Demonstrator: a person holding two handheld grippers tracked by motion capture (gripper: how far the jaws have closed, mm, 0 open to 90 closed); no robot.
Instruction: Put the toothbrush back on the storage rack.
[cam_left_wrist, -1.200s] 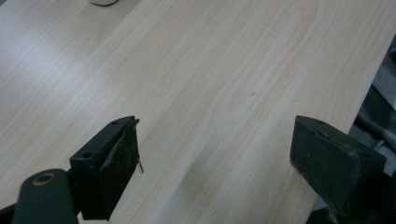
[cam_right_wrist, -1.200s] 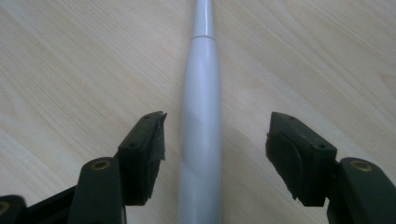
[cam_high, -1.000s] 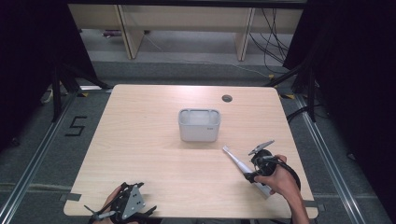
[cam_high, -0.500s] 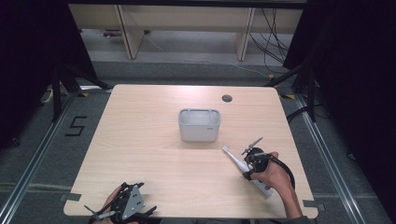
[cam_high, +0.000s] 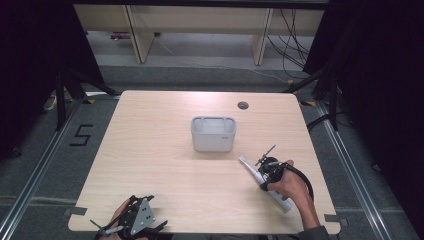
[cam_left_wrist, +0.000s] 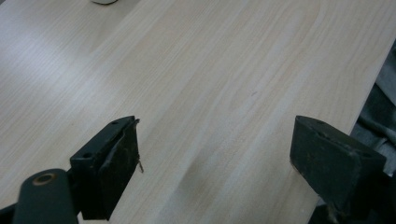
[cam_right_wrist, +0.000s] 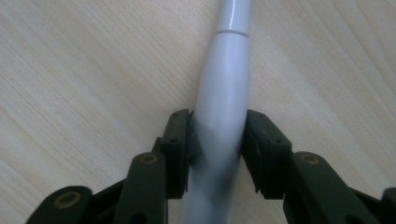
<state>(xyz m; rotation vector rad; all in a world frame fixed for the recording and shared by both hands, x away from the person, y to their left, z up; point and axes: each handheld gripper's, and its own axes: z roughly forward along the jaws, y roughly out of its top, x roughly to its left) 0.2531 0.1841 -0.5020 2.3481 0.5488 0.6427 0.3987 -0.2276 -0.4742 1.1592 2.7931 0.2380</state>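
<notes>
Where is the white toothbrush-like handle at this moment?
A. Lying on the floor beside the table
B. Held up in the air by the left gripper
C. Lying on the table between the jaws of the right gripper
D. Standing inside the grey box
C: the white handle lies on the table, and the right gripper has its pads against both sides of it.

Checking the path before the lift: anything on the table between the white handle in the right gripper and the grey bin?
Nothing visible. The right gripper, its jaws just closing, has its pads against the white handle, which lies flat. The bare table runs clear from the handle's tip to the grey bin. The left gripper sits at the near edge.
</notes>
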